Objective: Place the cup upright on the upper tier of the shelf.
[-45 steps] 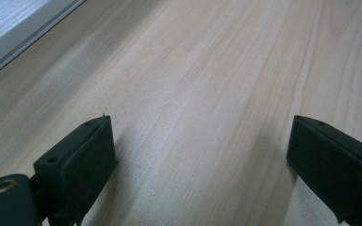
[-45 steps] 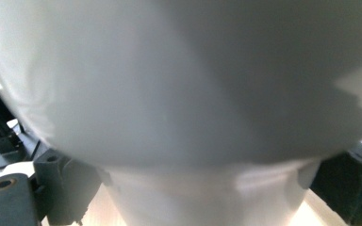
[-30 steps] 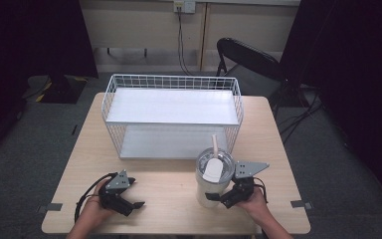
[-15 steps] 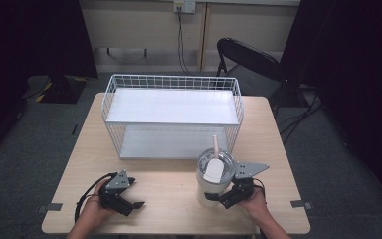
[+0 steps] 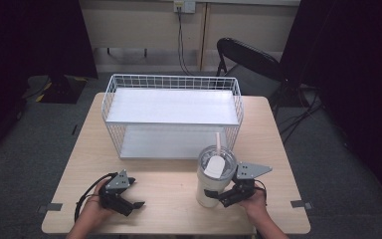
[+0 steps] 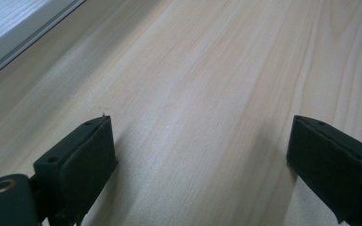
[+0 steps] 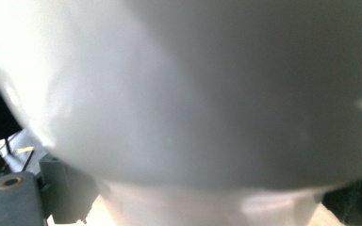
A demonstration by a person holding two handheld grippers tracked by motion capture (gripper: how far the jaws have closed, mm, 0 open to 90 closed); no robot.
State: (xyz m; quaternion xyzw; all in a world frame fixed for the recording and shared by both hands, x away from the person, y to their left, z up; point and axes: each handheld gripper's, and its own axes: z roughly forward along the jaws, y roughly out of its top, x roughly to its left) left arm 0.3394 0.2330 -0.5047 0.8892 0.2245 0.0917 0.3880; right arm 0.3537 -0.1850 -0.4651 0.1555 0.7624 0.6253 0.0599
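A grey-white tumbler (image 5: pixel 214 179) with a lid and a straw stands upright on the wooden table (image 5: pixel 169 181), at the front right. My right gripper (image 5: pixel 218 197) is at its lower part, with one jaw on each side of the narrow base. In the right gripper view the tumbler (image 7: pixel 193 94) sits very close, and both jaws touch its base. My left gripper (image 5: pixel 135 193) rests low on the table at the front left. In the left gripper view it (image 6: pixel 200 155) is open wide, with bare wood between its fingers (image 6: pixel 82 150).
A white wire basket (image 5: pixel 171 82) with an upper shelf and a lower tray stands at the back middle of the table, just behind the tumbler. A dark folding chair (image 5: pixel 248 55) stands beyond the table's far right corner.
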